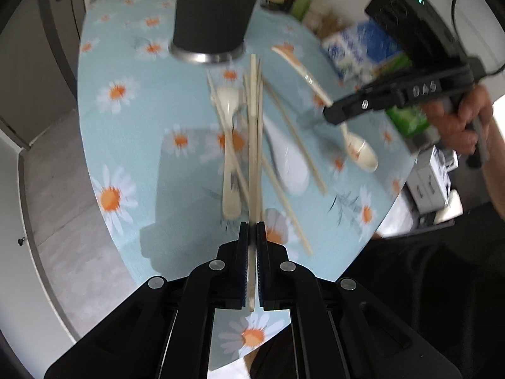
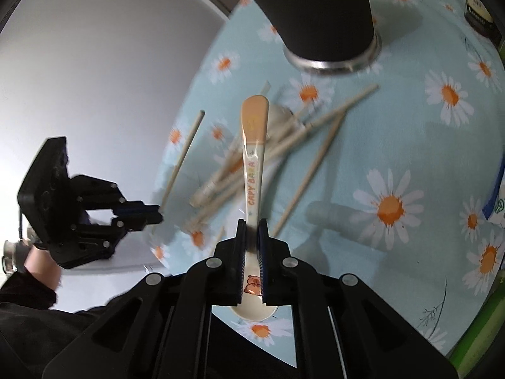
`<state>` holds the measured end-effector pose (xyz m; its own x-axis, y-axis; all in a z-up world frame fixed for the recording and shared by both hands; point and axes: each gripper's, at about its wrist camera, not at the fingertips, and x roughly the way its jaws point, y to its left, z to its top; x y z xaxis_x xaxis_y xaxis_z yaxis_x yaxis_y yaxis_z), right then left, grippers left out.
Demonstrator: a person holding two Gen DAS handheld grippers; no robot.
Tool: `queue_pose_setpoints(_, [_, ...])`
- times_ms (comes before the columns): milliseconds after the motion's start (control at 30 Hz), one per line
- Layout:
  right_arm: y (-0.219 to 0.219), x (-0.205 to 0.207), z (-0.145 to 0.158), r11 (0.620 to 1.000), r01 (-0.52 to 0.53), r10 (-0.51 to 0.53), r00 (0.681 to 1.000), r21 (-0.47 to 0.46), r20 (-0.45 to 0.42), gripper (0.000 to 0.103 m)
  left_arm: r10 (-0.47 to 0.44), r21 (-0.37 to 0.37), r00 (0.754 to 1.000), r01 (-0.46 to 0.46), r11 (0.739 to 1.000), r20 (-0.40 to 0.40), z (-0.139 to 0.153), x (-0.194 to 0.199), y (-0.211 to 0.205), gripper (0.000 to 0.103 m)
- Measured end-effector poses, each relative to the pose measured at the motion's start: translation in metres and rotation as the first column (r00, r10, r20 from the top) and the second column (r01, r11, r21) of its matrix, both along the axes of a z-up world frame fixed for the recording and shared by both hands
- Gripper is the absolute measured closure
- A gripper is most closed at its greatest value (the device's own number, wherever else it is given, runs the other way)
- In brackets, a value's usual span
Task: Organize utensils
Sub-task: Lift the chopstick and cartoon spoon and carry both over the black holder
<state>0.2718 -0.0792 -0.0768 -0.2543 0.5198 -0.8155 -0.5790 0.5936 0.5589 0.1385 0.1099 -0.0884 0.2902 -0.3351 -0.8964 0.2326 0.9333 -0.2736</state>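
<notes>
Left gripper (image 1: 252,230): jaws closed on a pale wooden chopstick (image 1: 252,132), which runs straight ahead from the fingertips toward a tall matte-black cup with a steel base ring (image 1: 210,15). The stick is lifted above the round table with a light-blue daisy-print cloth (image 1: 126,145).

Below and ahead of the left gripper: loose heap of more pale chopsticks (image 1: 293,132), a cream plastic spoon (image 1: 228,158) just left of the held stick, a white ceramic spoon (image 1: 288,161) just right of it.

Right gripper (image 2: 251,227): jaws clamped on the neck of a cream plastic spoon printed "CAPY BARA" with an orange handle end (image 2: 253,158). Bowl sits behind the fingertips, handle points forward toward the black cup. Spoon is held over the chopstick heap.

From the right wrist view, the left gripper sits off to the left, beyond the table edge. Both views motion-blurred.
</notes>
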Motion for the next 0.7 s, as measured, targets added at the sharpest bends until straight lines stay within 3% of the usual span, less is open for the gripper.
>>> queue_pose_setpoints(233, [-0.01, 0.01, 0.047, 0.987, 0.026, -0.042, 0.994, 0.157, 0.101, 0.094, 0.04, -0.083, 0.989, -0.028, 0.996, 0.145, 0.044, 0.018, -0.003, 0.099])
queue_pose_setpoints(467, [-0.014, 0.029, 0.085, 0.952, 0.063, -0.124, 0.975, 0.3, 0.187, 0.094, 0.114, -0.161, 0.954, -0.071, 0.984, 0.277, 0.076, 0.051, 0.003, 0.099])
queue_pose_setpoints(700, [-0.008, 0.056, 0.108, 0.918, 0.11, -0.201, 0.957, 0.38, 0.21, 0.094, 0.174, -0.251, 0.909, -0.08, 0.965, 0.379, 0.097, 0.084, 0.015, 0.099])
